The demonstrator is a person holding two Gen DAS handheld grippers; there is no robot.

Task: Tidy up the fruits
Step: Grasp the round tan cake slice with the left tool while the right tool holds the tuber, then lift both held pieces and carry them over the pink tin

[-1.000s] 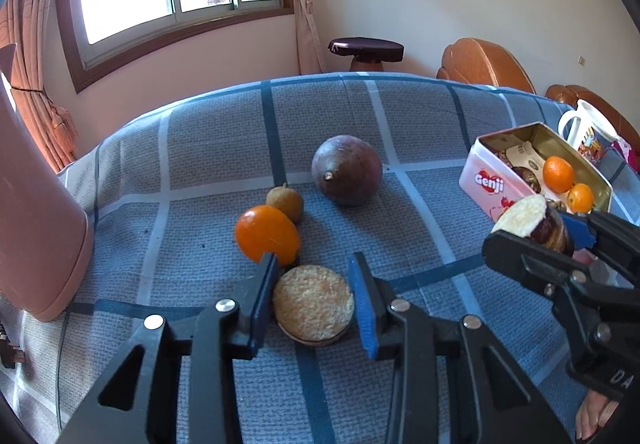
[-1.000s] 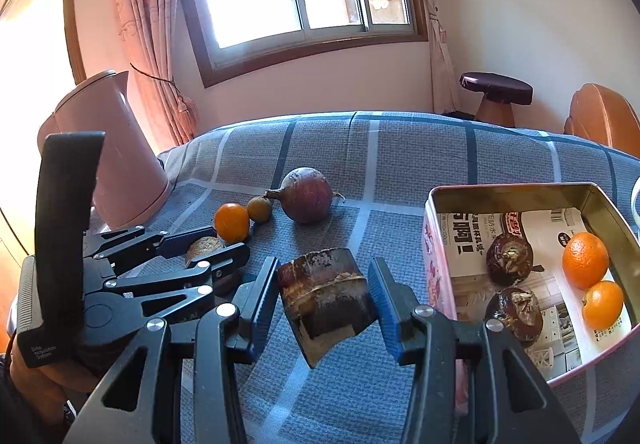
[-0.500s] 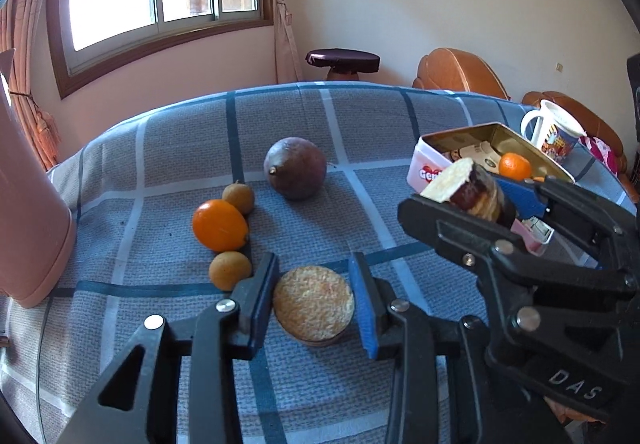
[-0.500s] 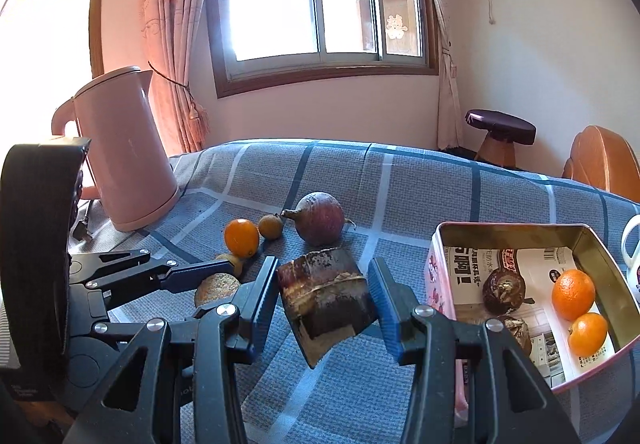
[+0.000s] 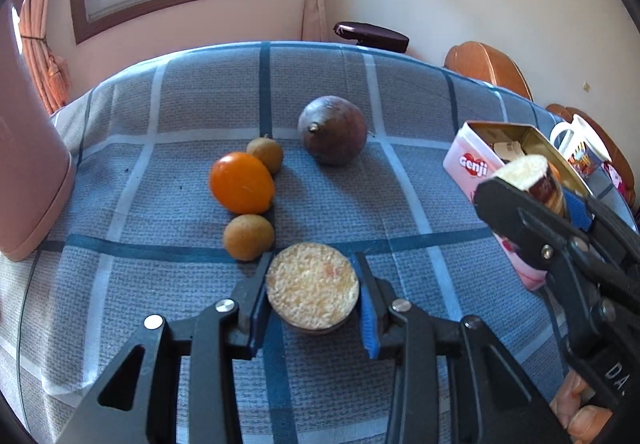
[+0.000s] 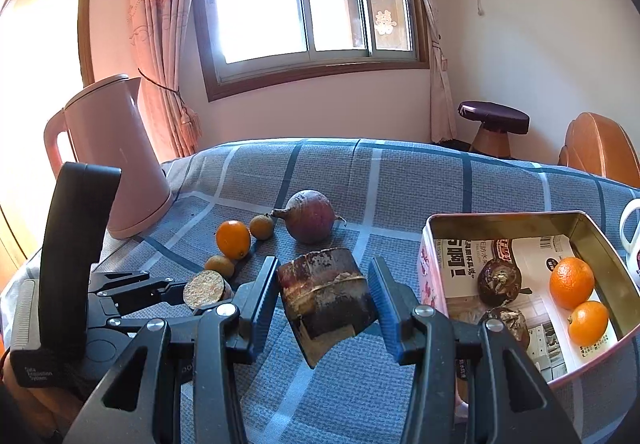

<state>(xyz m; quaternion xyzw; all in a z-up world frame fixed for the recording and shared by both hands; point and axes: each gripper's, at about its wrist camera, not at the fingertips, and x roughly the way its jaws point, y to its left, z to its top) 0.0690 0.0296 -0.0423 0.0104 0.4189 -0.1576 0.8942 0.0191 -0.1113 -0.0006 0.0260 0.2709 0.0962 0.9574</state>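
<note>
A table under a grey cloth (image 5: 168, 100) crossed by dark blue and white stripes fills both views, in a room with pale walls, a wood-framed window (image 6: 304, 0) with pink curtains, a dark-topped stool (image 6: 493, 120) and orange-brown chair backs (image 6: 596, 148) beyond the far edge. The landmark is the open pink tin (image 6: 436, 244), which reads "genji" in white on a red patch on its end in the left wrist view; paper with printed characters and a barcode lines its floor, and on that lie two oranges (image 6: 571, 282) and two dark wrinkled fruits (image 6: 500, 280). Just left of the tin, the right gripper (image 6: 323, 296) is clamped on a dark brown, chunky cut piece (image 6: 324, 292), held above the cloth. Further left of the tin, the left gripper (image 5: 314, 294) is clamped on a round cut half (image 5: 313, 291) with a pale, grainy face turned upward. Beyond that half, well left of the tin, an orange fruit (image 5: 241, 182) lies between two small brown round fruits (image 5: 249, 237), touching both, with a large purple-brown round fruit (image 5: 333, 129) nearer the tin. A pink kettle (image 6: 116, 156) stands at the cloth's far left edge, and a white mug (image 5: 576, 140) with a coloured print sits behind the tin. The left gripper's body carries small white lettering, too small to read surely.
</note>
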